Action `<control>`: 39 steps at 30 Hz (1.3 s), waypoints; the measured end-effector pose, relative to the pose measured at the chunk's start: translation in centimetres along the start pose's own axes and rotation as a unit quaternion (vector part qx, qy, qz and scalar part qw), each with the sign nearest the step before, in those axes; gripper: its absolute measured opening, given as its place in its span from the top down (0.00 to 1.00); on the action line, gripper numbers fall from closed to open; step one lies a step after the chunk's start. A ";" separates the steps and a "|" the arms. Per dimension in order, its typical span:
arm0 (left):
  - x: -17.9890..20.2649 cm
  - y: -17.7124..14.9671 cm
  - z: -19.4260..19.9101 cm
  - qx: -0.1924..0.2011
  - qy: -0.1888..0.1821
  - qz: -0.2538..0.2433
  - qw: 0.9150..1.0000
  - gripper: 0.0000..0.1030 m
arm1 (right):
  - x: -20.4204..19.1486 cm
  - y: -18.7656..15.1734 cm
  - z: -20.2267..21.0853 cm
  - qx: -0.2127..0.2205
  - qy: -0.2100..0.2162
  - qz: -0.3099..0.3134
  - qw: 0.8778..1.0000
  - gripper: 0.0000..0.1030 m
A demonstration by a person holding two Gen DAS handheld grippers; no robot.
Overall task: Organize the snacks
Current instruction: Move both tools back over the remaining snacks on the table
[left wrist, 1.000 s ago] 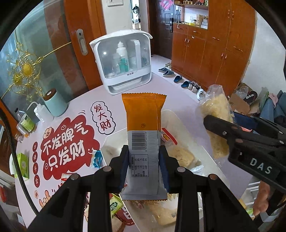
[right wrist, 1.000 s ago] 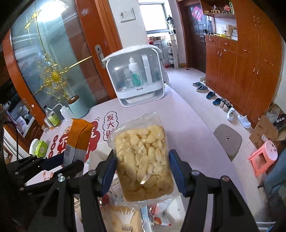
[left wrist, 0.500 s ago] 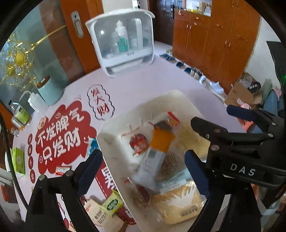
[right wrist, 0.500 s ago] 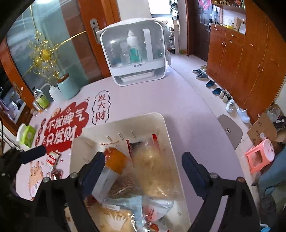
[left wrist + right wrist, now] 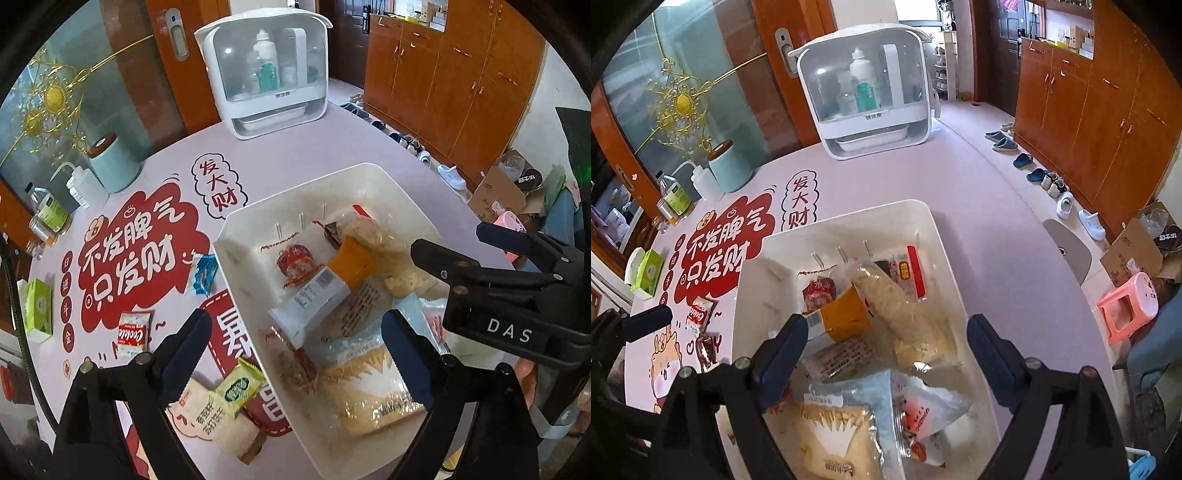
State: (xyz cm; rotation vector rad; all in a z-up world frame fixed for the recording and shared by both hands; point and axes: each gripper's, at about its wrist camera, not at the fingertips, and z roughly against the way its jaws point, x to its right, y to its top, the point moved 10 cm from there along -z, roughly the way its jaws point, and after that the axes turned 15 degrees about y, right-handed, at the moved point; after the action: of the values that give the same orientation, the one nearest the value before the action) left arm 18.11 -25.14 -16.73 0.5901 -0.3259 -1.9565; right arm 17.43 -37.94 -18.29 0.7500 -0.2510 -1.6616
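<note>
Snacks piled loose in white bin, orange-and-white pack slumped against clear puffed-snack bag (dropped, not laid). Both sets of fingers spread wide and empty: left gripper, right gripper. Further out on bench: green packet, cookie sachet, blue wrapper, waiting for bin.

Glossy white plastic bin holds crinkly film snack packets beside polished wooden cabinets.

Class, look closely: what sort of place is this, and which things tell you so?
Probably a home's dining or entry area: shoes line the floor by wooden cupboards, and snacks fill a white bin on a table.
</note>
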 end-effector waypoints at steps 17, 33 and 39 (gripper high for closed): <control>-10.9 -8.9 6.0 0.003 0.063 0.030 0.998 0.10 | -3.1 -3.4 4.6 0.011 -0.005 0.015 1.000 0.14; -30.4 -9.2 12.9 0.106 0.202 -0.021 0.973 0.10 | -16.4 -6.1 5.0 0.013 0.043 0.046 0.998 0.14; -33.8 -8.3 12.0 0.138 0.183 -0.084 0.970 0.04 | -22.0 -8.4 2.5 0.005 0.050 0.040 0.998 0.14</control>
State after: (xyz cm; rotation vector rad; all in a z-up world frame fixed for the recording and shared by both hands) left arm 17.45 8.50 -1.69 1.1737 -0.3256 -1.9253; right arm 10.45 -15.80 -13.58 0.8171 -0.2161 -1.5436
